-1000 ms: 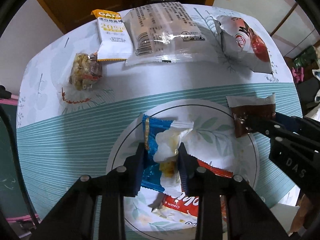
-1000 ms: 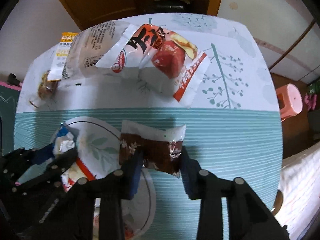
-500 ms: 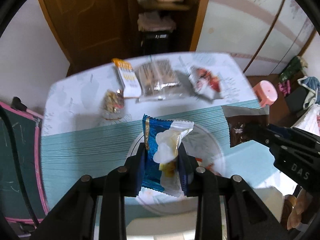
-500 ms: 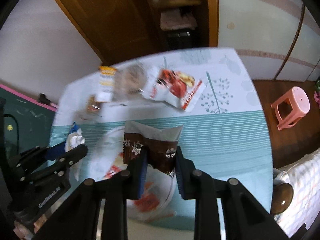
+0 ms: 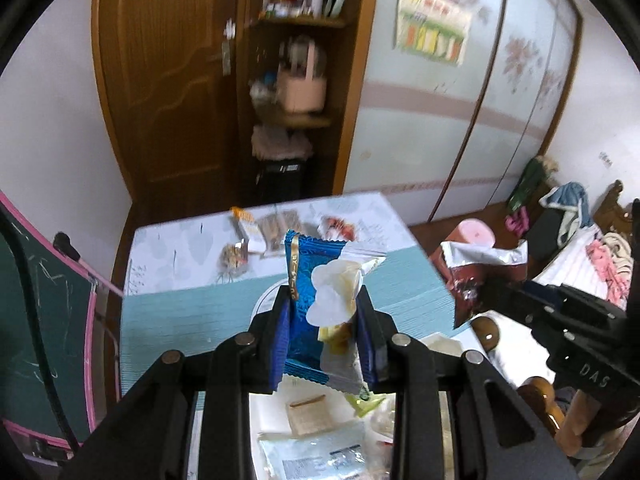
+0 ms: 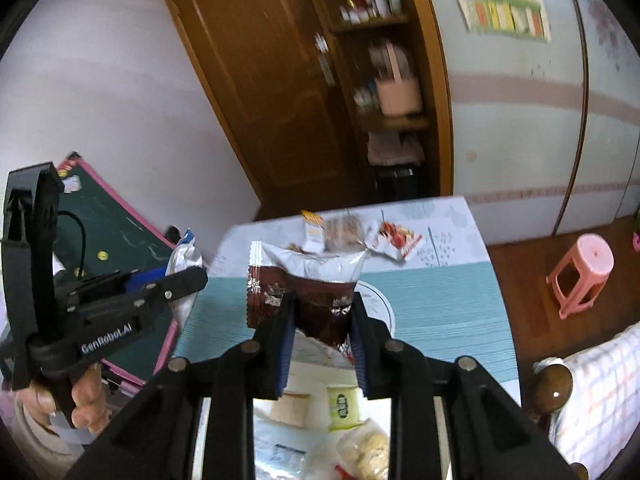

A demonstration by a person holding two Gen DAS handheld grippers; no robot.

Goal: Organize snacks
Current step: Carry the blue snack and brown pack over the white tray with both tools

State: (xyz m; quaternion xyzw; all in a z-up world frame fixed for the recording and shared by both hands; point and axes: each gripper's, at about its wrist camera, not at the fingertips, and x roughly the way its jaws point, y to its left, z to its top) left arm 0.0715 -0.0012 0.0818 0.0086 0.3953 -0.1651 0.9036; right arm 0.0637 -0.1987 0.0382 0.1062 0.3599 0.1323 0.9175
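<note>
- The blue snack packet (image 5: 302,300) is pinched between the fingers of the left tool (image 5: 322,332), which is closed tight on it; a pale torn flap hangs on the packet's right side. It is held high above the tabletop (image 5: 180,320), not touching it.
- The brown snack packet (image 6: 308,300) is clamped in the right tool (image 6: 322,344), also closed on it, with the silver top upward. It too hangs above the tabletop, to the right of the blue one.
- Both are lifted clear, I judge, to carry them to a place nearer to the person, where other packets (image 6: 340,402) lie below the tools.
- The plate (image 6: 380,300) on the tabletop looks bare where it is visible.
- At the far edge of the tabletop, four snacks (image 5: 276,232) lie in a row.
- Around the tabletop there is open floor; a pink stool (image 6: 584,272) stands well apart to the right.
</note>
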